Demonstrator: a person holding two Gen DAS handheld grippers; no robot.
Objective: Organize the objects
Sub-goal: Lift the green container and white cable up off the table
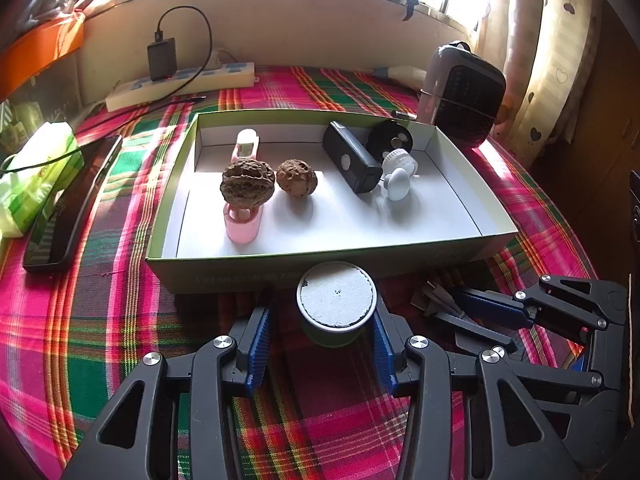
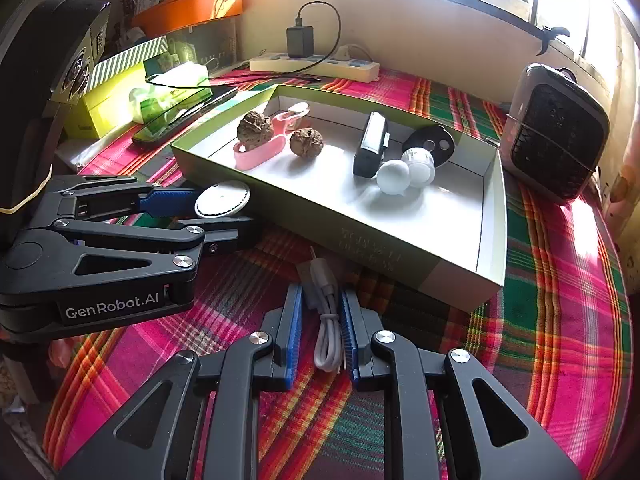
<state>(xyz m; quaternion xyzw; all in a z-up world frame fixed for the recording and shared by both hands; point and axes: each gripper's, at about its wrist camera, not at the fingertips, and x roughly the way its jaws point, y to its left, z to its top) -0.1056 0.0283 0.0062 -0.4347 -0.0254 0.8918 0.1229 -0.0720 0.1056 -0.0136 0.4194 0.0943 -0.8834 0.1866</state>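
Observation:
A shallow green box (image 1: 280, 268) (image 2: 460, 280) lies on the plaid cloth. It holds two walnuts (image 1: 248, 182) (image 2: 306, 142), a pink holder (image 1: 243, 226), a black device (image 1: 352, 158) and white knobs (image 1: 398, 182). My left gripper (image 1: 322, 332) is open around a small round tin (image 1: 337, 300) in front of the box; only its right pad looks in contact. The tin (image 2: 222, 199) also shows in the right wrist view. My right gripper (image 2: 320, 332) is shut on a coiled grey USB cable (image 2: 328, 320) by the box's near wall.
A black fan heater (image 1: 464, 92) (image 2: 556, 132) stands right of the box. A power strip with charger (image 1: 180, 82) (image 2: 316, 62) lies at the back wall. A phone (image 1: 68, 204) and tissue pack (image 1: 32, 176) lie left.

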